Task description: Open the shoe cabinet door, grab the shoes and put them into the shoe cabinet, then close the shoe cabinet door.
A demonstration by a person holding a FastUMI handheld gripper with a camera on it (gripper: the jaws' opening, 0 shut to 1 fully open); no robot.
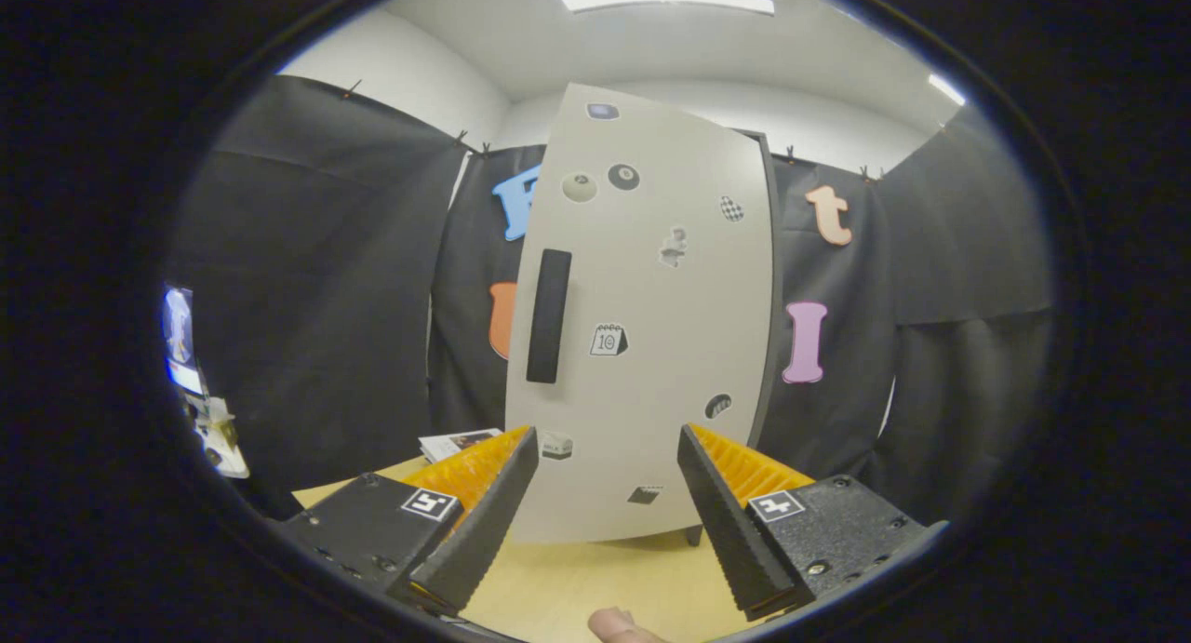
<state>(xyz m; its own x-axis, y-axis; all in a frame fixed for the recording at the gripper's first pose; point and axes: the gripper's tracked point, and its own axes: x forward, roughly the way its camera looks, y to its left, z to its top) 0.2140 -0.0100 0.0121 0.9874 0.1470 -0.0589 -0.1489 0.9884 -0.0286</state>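
Note:
A tall pale shoe cabinet (642,345) stands upright on the wooden table, just beyond my fingers. Its door faces me and looks closed, dotted with small stickers. A dark vertical handle (548,315) sits near the door's left edge, above my left fingertip. My gripper (607,438) is open, the fingers spread wide with nothing between them, the cabinet's lower door showing in the gap.
The yellow wooden table (577,587) runs under the fingers. A small leaflet (456,443) lies on it left of the cabinet. A person's fingertip (619,624) shows below the fingers. Black cloth walls close in behind and on both sides.

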